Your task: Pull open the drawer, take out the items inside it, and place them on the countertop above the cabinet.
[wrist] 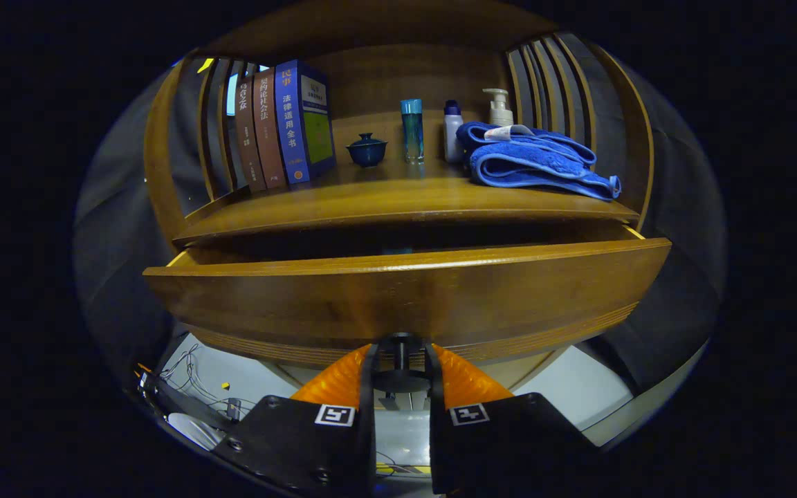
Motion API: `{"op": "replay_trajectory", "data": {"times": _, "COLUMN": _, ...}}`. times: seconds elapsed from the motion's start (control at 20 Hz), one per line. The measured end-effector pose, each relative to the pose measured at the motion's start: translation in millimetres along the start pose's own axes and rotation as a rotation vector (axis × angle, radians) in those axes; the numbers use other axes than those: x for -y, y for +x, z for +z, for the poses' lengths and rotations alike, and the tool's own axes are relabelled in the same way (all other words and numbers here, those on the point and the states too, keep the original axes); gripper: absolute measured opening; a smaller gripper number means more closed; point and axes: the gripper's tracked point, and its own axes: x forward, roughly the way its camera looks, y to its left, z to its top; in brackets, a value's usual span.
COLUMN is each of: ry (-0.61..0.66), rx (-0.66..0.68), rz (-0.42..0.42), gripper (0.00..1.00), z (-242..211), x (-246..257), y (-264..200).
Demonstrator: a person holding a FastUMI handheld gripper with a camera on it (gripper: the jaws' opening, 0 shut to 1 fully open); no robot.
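1 tool (402, 360) around 1 drawer (405, 297) knob (400, 344)

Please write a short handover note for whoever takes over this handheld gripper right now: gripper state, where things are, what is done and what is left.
Gripper: fingers closed on the dark round drawer knob, one on each side.
Brown wooden drawer: pulled partly out below the wooden countertop; its inside is dark, so the contents cannot be made out.
Countertop already holds a row of upright books, a small dark blue lidded cup, a teal tube, a white bottle, a pump bottle and a folded blue towel.
Done: drawer started open.
Left: probably pull further, release the knob, lift the items onto the countertop.
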Motion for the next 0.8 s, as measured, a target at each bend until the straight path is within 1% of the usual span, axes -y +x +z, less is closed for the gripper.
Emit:
{"op": "replay_trajectory", "data": {"times": 0.65, "ry": 0.01, "rx": -0.034, "rz": 0.004, "gripper": 0.35, "z": -48, "x": 2, "y": -75}}
{"op": "replay_trajectory", "data": {"times": 0.8, "ry": 0.015, "rx": -0.064, "rz": 0.007, "gripper": 0.35, "z": -65, "x": 5, "y": -88}}
